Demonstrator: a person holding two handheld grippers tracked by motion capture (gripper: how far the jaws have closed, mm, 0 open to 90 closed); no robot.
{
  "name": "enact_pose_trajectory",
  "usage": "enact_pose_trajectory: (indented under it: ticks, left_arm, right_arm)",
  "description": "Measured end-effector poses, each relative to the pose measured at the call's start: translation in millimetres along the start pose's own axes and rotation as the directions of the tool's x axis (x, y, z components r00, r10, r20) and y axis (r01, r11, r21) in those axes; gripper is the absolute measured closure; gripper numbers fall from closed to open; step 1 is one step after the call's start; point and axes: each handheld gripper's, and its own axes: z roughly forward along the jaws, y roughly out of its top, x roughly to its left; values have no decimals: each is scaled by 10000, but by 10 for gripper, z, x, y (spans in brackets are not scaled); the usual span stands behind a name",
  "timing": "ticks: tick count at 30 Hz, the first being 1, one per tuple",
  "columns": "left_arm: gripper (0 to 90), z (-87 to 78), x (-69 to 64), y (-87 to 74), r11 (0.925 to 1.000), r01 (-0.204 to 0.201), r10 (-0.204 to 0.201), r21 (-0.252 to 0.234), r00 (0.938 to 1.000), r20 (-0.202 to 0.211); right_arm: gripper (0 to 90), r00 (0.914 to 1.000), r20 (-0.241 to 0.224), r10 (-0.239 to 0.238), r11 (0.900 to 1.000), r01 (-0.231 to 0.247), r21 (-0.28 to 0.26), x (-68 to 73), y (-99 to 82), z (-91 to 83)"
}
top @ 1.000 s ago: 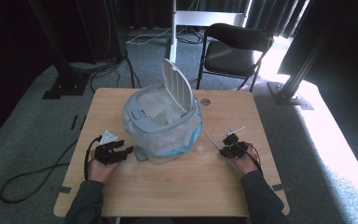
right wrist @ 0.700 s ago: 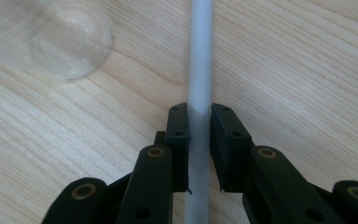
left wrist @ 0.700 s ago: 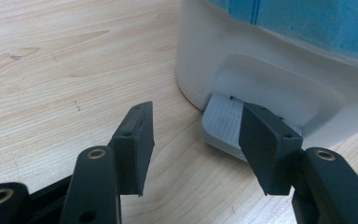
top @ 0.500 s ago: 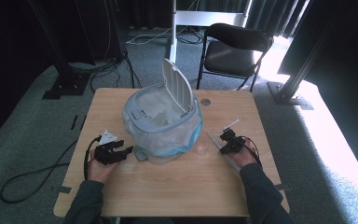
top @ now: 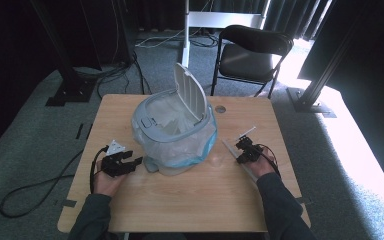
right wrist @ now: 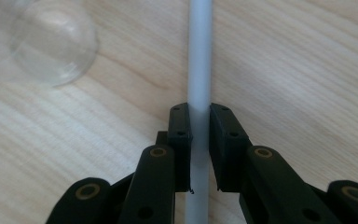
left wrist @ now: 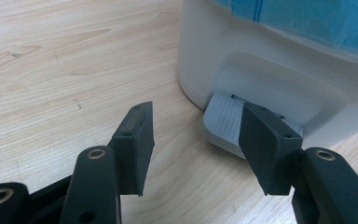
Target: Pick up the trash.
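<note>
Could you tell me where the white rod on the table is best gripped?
Across its thin round shaft, from above: the rod lies flat on the table, and the right gripper already straddles it that way, pads on both sides.

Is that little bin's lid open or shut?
Open: the white lid stands upright at the back rim of the bin, showing the bag inside.

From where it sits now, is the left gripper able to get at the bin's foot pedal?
Probably yes: the left gripper is open, with the grey pedal of the bin just ahead of its right jaw and bare table between.
</note>
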Motion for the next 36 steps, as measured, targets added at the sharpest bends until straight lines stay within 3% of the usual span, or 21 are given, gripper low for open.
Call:
enact_pose_trajectory:
  ticks: [6, 11, 27, 36]
  left_arm:
    - [454, 13, -9, -2, 10000, -7, 7, -1, 10000, 19]
    - [451, 32, -10, -12, 10000, 4, -4, 49, 10000, 26]
    - [448, 104, 21, -74, 9997, 103, -103, 218, 9999, -9]
    - [446, 167, -18, -111, 9992, 30, -29, 390, 10000, -9]
  right_arm:
    - [793, 9991, 97, 416, 9937, -404, -1049, -43, -101, -60]
    - [793, 9990, 42, 453, 9839, -439, -1733, -51, -152, -168]
    - [792, 9985, 97, 534, 9439, -473, -3269, -29, -187, -453]
    - [792, 9984, 177, 533, 9249, -427, -3777, 2, -176, -620]
